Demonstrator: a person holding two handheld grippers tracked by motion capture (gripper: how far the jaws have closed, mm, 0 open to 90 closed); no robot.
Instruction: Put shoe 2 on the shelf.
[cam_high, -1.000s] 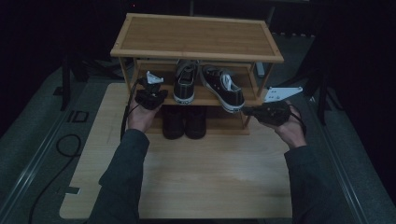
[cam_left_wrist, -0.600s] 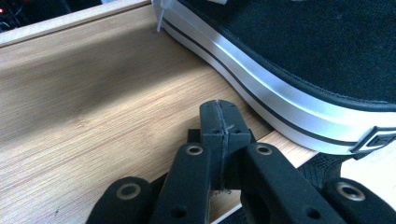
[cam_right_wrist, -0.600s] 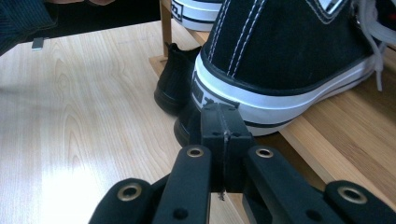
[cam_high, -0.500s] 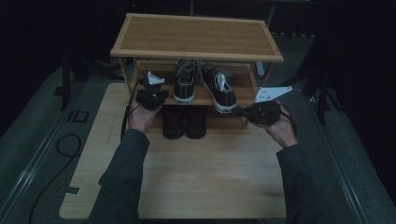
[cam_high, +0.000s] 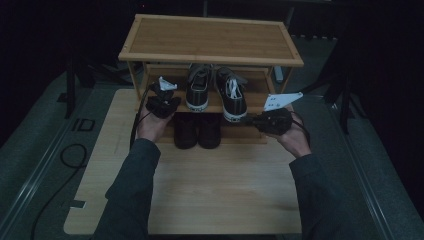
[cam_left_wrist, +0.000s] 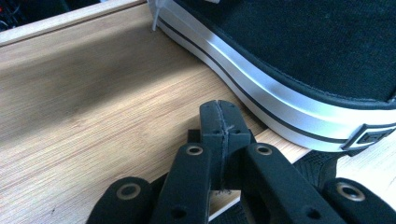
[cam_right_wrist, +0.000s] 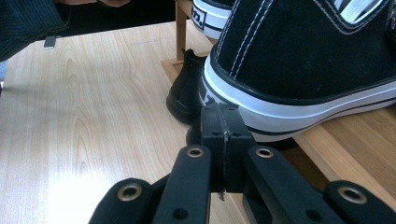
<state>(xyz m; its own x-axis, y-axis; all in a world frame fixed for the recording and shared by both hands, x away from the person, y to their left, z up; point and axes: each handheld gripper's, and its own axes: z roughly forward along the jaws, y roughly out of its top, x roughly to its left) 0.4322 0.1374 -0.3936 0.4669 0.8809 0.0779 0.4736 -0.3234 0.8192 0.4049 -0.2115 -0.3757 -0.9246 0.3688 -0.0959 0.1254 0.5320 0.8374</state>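
Your left gripper (cam_high: 167, 96) has its jaws pressed tight together with nothing between them, tips just beside the white sole of the left sneaker (cam_high: 198, 88) on the shoe rack (cam_high: 210, 37)'s middle shelf. Your right gripper (cam_high: 250, 120) is clamped empty too, tips close to the heel of the right sneaker (cam_high: 231, 95), which juts over the shelf edge. Below, two black boots (cam_high: 197, 131) sit on the bottom shelf.
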